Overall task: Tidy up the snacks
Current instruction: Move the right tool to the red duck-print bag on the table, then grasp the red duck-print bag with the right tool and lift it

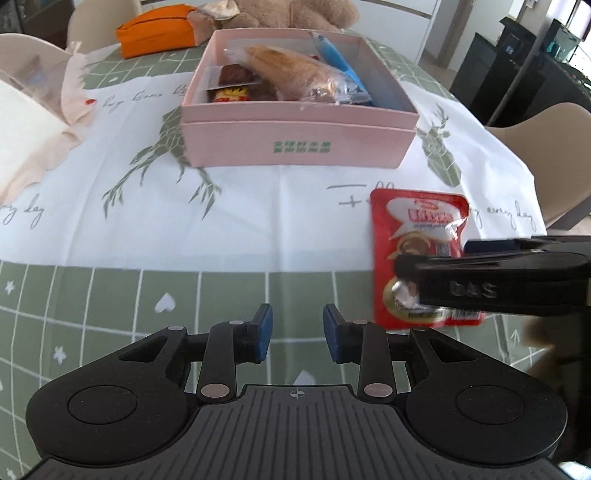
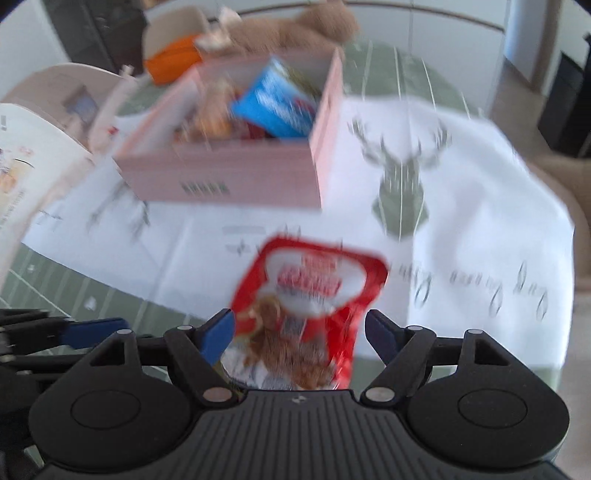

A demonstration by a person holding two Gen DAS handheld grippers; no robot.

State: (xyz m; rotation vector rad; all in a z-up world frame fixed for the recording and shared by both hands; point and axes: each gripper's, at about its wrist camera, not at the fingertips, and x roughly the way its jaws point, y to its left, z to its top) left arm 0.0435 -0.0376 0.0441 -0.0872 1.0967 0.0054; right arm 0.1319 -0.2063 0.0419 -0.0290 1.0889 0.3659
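Observation:
A red snack packet (image 1: 417,214) lies flat on the tablecloth, in front and to the right of an open pink box (image 1: 295,147). The box holds a bread packet (image 1: 291,70), a blue packet (image 1: 343,62) and smaller snacks. My right gripper (image 1: 430,254) reaches in from the right over the packet's lower half. In the blurred right wrist view it (image 2: 299,332) stands open, and the red packet (image 2: 314,280) lies between its fingers without the pads pressing it. The pink box (image 2: 221,177) lies beyond. My left gripper (image 1: 297,328) is open over bare green cloth, holding nothing.
An orange pouch (image 1: 155,31) and a teddy bear (image 1: 291,13) sit behind the box. A white paper and pink cloth (image 1: 22,129) lie at the left. A beige chair (image 1: 535,140) stands past the table's right edge.

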